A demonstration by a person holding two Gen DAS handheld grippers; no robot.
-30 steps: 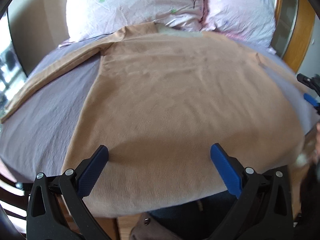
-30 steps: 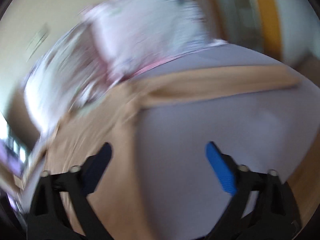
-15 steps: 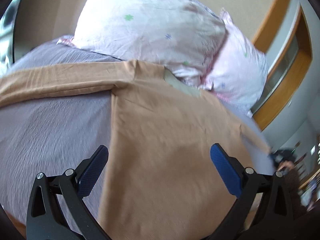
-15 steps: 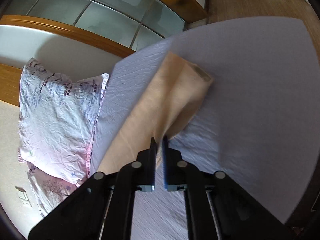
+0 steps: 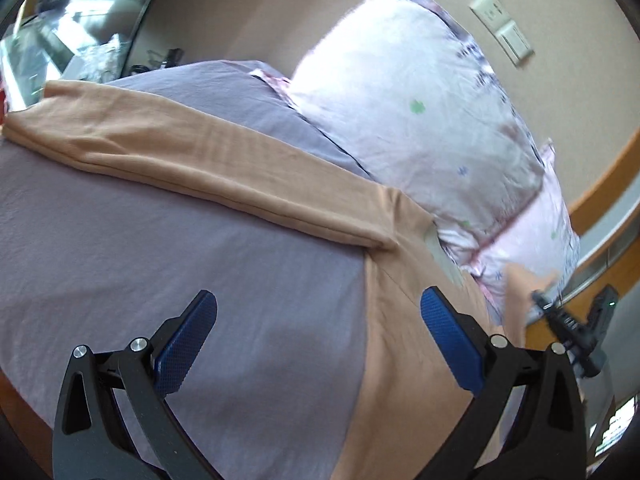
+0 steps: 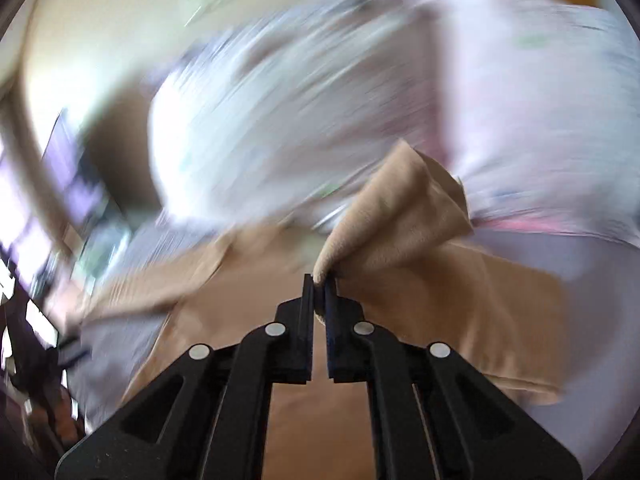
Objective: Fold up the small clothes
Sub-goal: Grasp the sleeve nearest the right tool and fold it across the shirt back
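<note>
A tan long-sleeved shirt [image 5: 404, 344] lies spread on a lilac bed sheet [image 5: 160, 248]. Its left sleeve [image 5: 192, 148] stretches flat to the left. My left gripper [image 5: 318, 336] is open and empty, hovering over the sheet and the shirt's left side below the armpit. My right gripper [image 6: 319, 280] is shut on the cuff end of the shirt's right sleeve [image 6: 404, 220] and holds it lifted over the shirt's body [image 6: 320, 432]. The right gripper also shows in the left wrist view [image 5: 568, 320], at the far right with tan cloth beside it. The right wrist view is motion-blurred.
Two pale floral pillows [image 5: 420, 108] lean at the head of the bed, just behind the shirt's collar. A wall with a switch plate [image 5: 504, 28] is behind them. A wooden window frame [image 5: 600, 196] is at the right. Cluttered furniture [image 5: 80, 52] stands beyond the bed's far left.
My right gripper, shut on the sleeve end, has lifted it off the sheet and swung it in over the shirt. My left gripper stayed open and turned left toward the left sleeve.
</note>
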